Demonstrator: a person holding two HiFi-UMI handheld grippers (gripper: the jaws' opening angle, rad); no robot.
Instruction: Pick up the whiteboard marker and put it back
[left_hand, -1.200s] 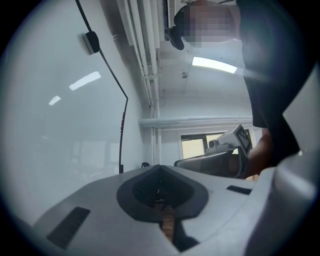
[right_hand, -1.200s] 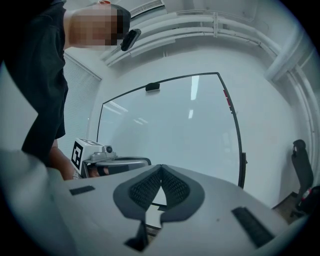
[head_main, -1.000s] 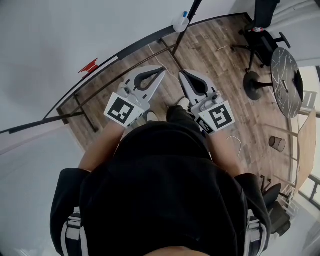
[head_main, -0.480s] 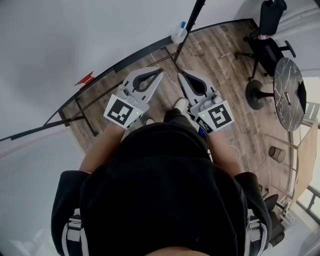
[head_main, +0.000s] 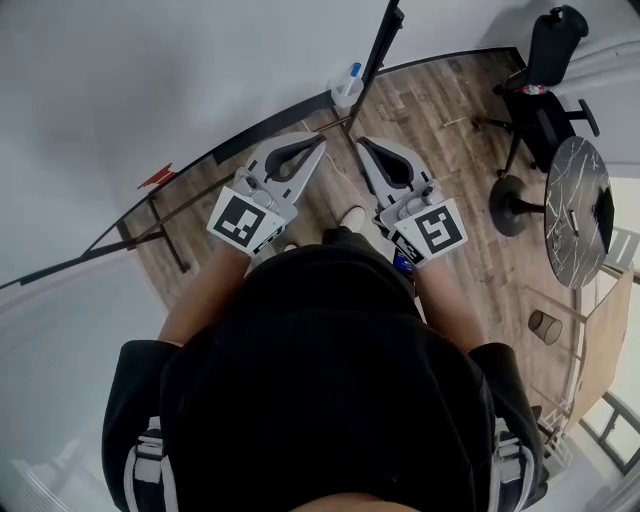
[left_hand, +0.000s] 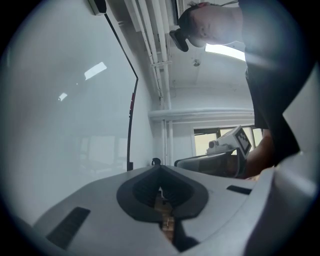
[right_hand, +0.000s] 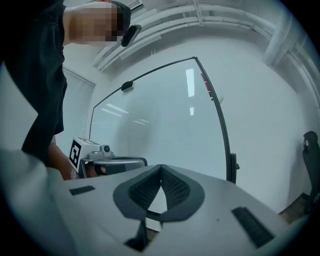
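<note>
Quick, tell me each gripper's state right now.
Left gripper: shut, holding nothing.
Right gripper: shut, holding nothing.

The whiteboard marker (head_main: 353, 72) — blue at its top, otherwise too small to read — stands in a white holder (head_main: 343, 93) at the whiteboard's (head_main: 150, 80) lower edge, far ahead, just left of a dark post (head_main: 378, 45).

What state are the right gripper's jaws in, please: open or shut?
Shut and empty: in its own view, the right gripper has its jaw tips meeting, and only the whiteboard shows through the gap behind them.
</note>
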